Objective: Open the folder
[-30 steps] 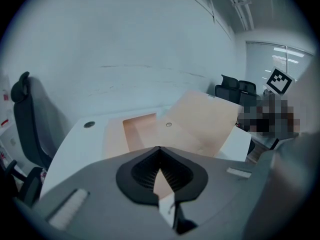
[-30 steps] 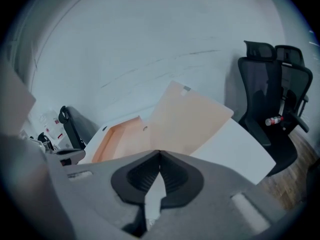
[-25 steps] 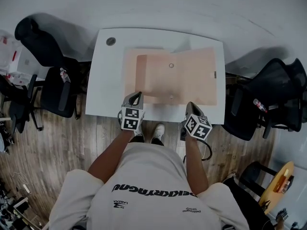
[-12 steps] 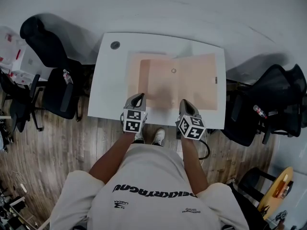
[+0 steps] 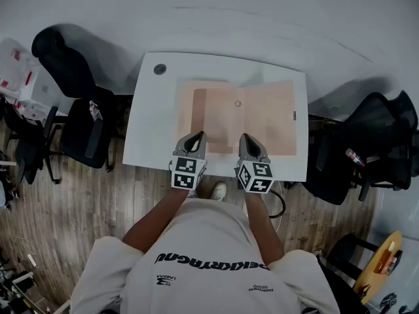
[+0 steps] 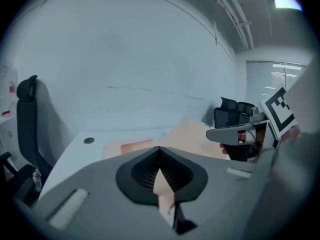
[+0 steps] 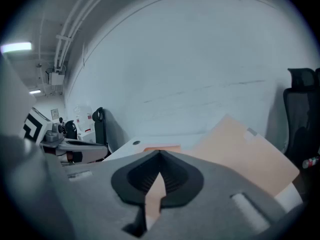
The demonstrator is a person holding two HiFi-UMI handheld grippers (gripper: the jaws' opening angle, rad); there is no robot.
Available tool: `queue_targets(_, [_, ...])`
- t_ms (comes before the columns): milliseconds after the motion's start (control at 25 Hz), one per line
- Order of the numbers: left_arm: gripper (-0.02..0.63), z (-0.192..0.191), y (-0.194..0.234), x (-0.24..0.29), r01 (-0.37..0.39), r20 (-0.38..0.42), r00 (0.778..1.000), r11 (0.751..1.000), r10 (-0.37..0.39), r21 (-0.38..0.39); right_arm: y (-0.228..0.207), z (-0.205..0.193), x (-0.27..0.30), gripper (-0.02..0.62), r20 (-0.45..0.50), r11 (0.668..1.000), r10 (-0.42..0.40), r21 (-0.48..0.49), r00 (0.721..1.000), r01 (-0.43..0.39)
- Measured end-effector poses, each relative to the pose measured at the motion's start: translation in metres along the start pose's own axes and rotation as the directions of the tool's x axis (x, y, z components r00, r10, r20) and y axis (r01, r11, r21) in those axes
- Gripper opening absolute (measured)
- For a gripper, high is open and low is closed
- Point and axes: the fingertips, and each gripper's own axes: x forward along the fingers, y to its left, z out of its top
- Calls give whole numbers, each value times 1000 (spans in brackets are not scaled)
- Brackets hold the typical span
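A peach-coloured folder lies open and flat on the white table, with a darker inner panel on its left half and a small round fastener near the fold. My left gripper hovers shut over the folder's near left edge. Close beside it, my right gripper is also shut over the near edge. Neither holds anything. In the left gripper view the shut tips point over the folder. The right gripper view shows its tips shut, with the folder beyond.
A round cable hole sits at the table's far left corner. Black office chairs stand left and right of the table. The pale wall runs behind it. Wooden floor lies in front.
Both grippers have risen and moved forward over the folder's near edge. The right gripper has shifted left, so the two now stand closer together. The folder stays open and still.
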Motion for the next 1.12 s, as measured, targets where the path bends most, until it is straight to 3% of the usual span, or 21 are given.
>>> queue_targets(360, [-8, 30, -18, -8, 22, 80, 997, 999, -25, 40, 23, 27, -2, -1, 91, 997, 39, -71, 995, -33])
queue_targets(1120, [-6, 39, -6, -5, 23, 146, 989, 999, -27, 31, 47, 28, 12, 0, 128, 989, 113, -113, 985, -99])
